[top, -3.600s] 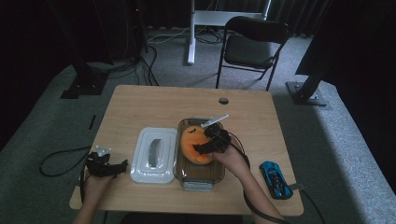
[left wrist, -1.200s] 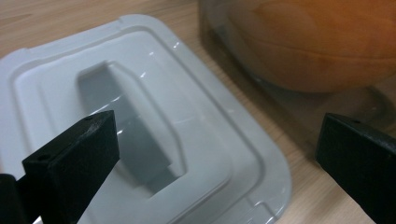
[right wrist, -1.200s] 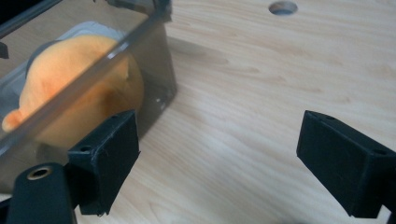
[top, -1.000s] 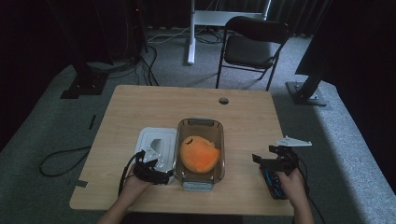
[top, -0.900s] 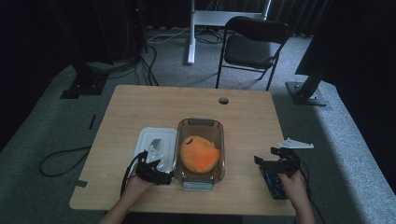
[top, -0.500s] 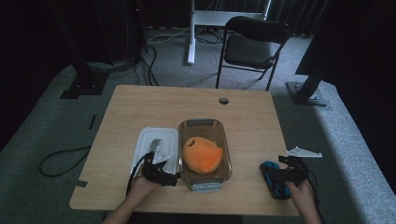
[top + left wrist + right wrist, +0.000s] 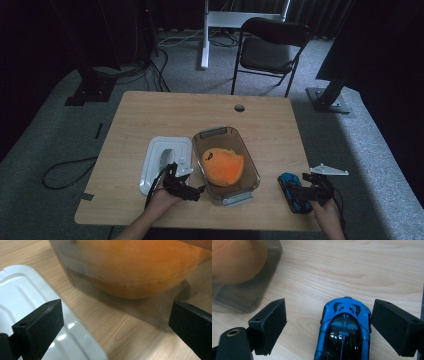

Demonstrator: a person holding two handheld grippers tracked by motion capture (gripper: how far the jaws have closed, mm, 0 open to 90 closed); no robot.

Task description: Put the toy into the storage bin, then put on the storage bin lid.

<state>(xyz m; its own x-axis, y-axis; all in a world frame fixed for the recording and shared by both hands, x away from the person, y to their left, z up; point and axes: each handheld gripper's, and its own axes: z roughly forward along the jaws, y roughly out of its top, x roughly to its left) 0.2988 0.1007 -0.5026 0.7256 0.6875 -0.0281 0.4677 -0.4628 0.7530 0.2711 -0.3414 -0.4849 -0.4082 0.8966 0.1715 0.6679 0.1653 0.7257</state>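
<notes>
Evidently a pickup is being lined up: the blue toy car (image 7: 344, 330) lies on the table (image 7: 150, 115) at 5 o'clock, straddled untouched by the spread-open right gripper (image 7: 329, 322). Left gripper (image 7: 115, 322), also agape, is held between white lid (image 7: 22, 297) and container (image 7: 226, 165).

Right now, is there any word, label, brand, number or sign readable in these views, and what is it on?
None can be read.
Blue toy car, between the open jaws of the right tool: no badge or number legible.
White lid by the left tool: plain, moulded ridges, no lettering.
Clear container and orange plush: a dark mark on the plush, too small to read as text.
</notes>
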